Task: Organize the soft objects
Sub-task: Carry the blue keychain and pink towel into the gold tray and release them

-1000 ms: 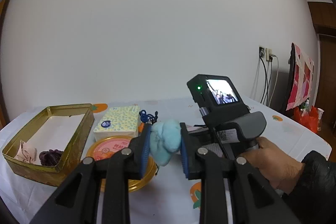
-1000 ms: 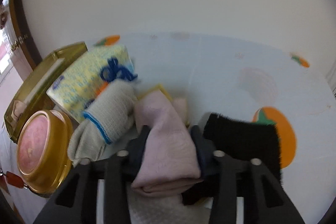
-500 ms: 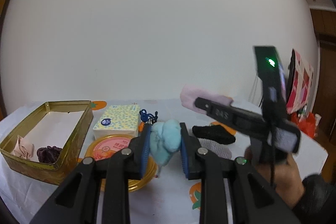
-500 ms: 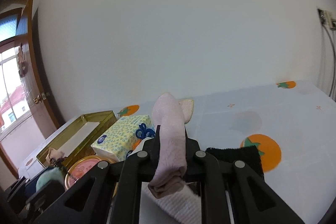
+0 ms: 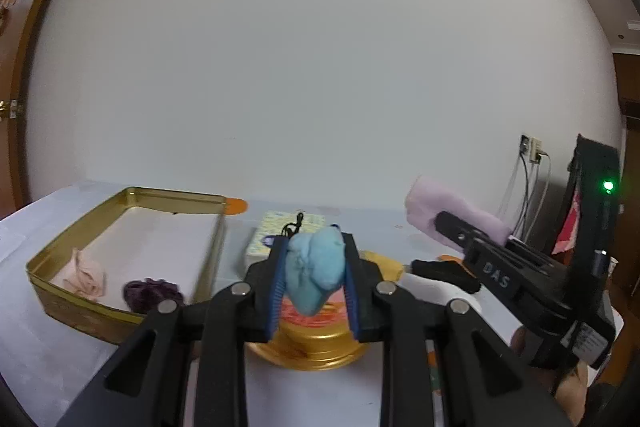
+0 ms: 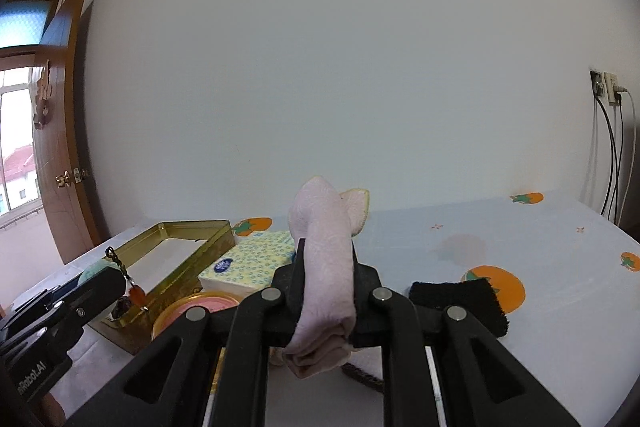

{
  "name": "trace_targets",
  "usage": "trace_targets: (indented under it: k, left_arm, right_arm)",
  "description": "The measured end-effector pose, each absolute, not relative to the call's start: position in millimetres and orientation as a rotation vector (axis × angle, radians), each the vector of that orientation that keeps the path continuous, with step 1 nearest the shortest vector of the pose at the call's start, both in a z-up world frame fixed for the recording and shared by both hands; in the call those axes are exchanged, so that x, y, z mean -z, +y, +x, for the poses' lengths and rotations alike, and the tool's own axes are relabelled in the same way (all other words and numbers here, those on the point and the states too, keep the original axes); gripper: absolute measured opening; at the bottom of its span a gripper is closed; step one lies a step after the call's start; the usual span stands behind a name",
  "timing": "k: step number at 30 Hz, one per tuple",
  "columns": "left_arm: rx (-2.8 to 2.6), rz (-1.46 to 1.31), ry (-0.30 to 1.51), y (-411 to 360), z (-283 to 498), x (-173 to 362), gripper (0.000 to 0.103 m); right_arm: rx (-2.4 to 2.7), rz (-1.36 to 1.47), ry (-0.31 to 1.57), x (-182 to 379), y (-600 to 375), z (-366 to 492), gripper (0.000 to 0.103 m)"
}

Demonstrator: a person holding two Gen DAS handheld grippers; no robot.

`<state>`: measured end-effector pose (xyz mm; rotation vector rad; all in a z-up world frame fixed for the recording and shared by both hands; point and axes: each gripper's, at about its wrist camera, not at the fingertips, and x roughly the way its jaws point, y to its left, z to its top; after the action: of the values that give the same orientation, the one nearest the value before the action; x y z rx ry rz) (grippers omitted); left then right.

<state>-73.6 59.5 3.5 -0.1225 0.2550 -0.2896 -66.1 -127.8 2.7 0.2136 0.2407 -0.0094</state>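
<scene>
My left gripper is shut on a light blue soft lump, held above the table. It also shows at the left of the right wrist view, where the left gripper carries the blue lump. My right gripper is shut on a folded pink cloth that sticks up between its pads. In the left wrist view the right gripper holds the pink cloth in the air at right. An open gold tin at left holds a beige cloth and a purple scrunchie.
A yellow dotted tissue pack lies beside the gold tin. A round gold lid with a pink top sits below my left gripper. A black cloth lies on the tablecloth with orange fruit prints. Cables hang from wall sockets.
My right gripper closed tighter on the pink cloth, lifted it off the pile and swung toward the tin. My left gripper carried the blue lump leftward, nearer the tin.
</scene>
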Motion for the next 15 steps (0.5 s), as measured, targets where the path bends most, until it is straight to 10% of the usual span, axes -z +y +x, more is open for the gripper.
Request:
trace_targets:
  k: [15]
  left_arm:
    - [0.134, -0.130, 0.255, 132.9, -52.5, -8.4, 0.024]
  right_arm:
    - [-0.152, 0.199, 0.252, -12.7, -49.2, -44.2, 0.015]
